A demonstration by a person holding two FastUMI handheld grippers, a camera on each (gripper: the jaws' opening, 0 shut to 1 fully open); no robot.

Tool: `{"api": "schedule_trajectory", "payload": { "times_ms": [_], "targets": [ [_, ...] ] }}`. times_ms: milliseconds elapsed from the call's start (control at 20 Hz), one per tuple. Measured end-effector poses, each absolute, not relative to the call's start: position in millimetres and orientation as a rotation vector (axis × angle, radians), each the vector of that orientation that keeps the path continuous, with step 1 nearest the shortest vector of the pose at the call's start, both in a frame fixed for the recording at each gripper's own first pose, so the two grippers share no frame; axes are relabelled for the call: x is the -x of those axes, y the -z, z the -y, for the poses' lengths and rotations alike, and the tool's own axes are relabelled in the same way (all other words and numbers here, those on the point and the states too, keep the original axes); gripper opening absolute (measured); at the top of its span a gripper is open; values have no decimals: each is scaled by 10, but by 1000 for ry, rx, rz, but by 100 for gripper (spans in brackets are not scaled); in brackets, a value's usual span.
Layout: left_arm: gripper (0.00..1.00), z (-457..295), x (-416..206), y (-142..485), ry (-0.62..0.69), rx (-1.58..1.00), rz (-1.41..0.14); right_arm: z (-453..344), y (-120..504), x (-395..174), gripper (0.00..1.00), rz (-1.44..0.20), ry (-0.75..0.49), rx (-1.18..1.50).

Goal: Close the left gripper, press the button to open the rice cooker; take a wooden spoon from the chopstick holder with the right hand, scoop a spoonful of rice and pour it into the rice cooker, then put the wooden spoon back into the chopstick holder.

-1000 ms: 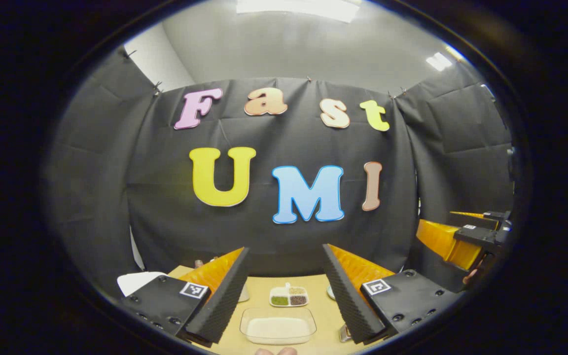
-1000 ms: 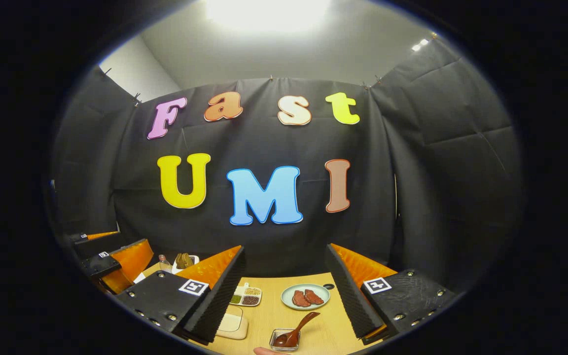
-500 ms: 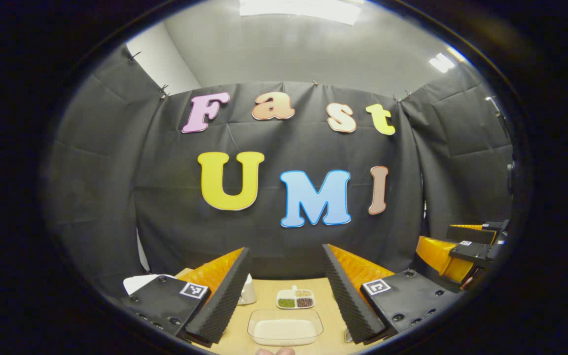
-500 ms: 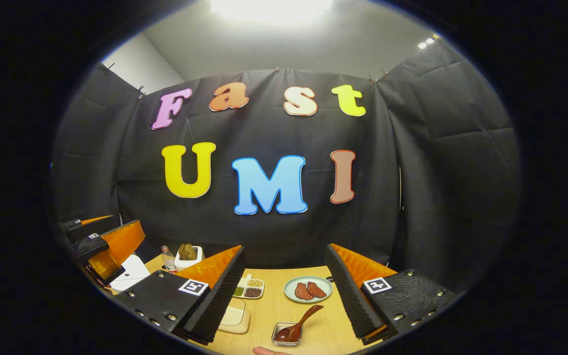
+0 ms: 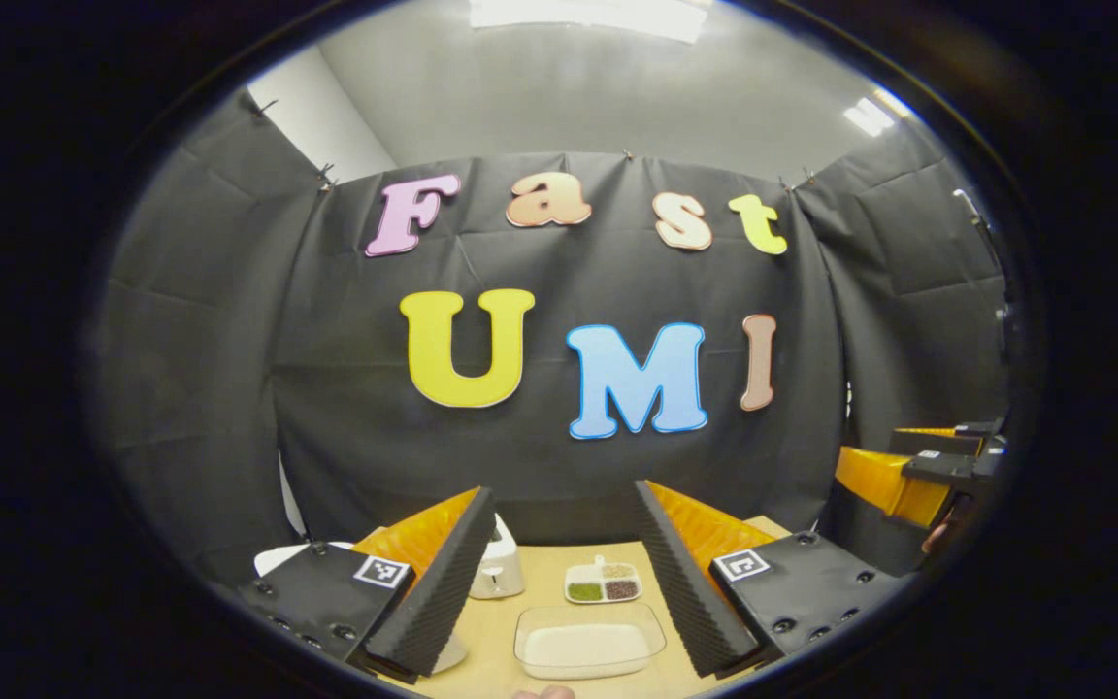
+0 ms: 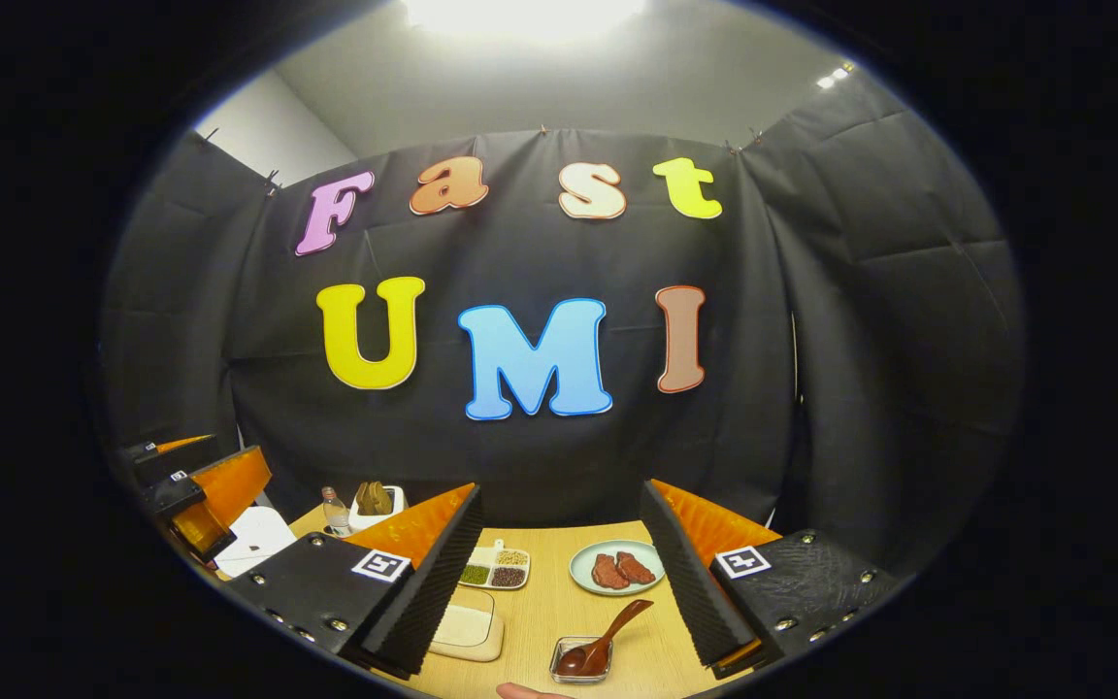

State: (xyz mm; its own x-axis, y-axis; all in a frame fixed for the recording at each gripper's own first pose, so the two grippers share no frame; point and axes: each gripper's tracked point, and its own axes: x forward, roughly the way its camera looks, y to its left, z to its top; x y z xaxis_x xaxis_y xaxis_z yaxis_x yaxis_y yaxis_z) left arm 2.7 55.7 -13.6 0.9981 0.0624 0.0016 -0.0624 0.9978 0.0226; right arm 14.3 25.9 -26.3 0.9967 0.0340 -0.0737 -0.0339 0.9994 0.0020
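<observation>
both grippers are held above the wooden table (image 6: 540, 621) with fingers spread apart and nothing between them. the left gripper (image 5: 559, 573) is aimed over the clear dish of rice (image 5: 588, 643). the right gripper (image 6: 559, 573) is aimed over a plate of meat (image 6: 617, 568). the white rice cooker (image 6: 253, 536) is seen at far left beside the chopstick holder (image 6: 375, 503), which holds wooden spoons.

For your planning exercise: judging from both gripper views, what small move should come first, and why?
Probably close the left gripper: its jaws stand open and empty above the light wooden table, and the white rice cooker at the left looks shut.
</observation>
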Motion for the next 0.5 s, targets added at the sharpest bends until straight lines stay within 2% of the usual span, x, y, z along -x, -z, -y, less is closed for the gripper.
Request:
{"api": "schedule_trajectory", "payload": {
  "times_ms": [150, 250, 400, 450, 500],
  "targets": [
    [96, -476, -43, 321, 2, 36, -38, -365, 235, -189, 99, -60, -59, -8],
    [90, -657, -73, 502, -40, 62, -83, -407, 238, -233, 98, -59, -66, -10],
    [13, -1144, -64, 625, -158, 32, -112, -452, 282, -286, 99, -69, -72, -21],
    [9, -1226, -69, 724, -151, 48, -149, -467, 318, -306, 99, -77, -75, -23],
    [9, -1348, -86, 858, -150, 77, -195, -484, 350, -323, 99, -86, -78, -22]
  ]
}}
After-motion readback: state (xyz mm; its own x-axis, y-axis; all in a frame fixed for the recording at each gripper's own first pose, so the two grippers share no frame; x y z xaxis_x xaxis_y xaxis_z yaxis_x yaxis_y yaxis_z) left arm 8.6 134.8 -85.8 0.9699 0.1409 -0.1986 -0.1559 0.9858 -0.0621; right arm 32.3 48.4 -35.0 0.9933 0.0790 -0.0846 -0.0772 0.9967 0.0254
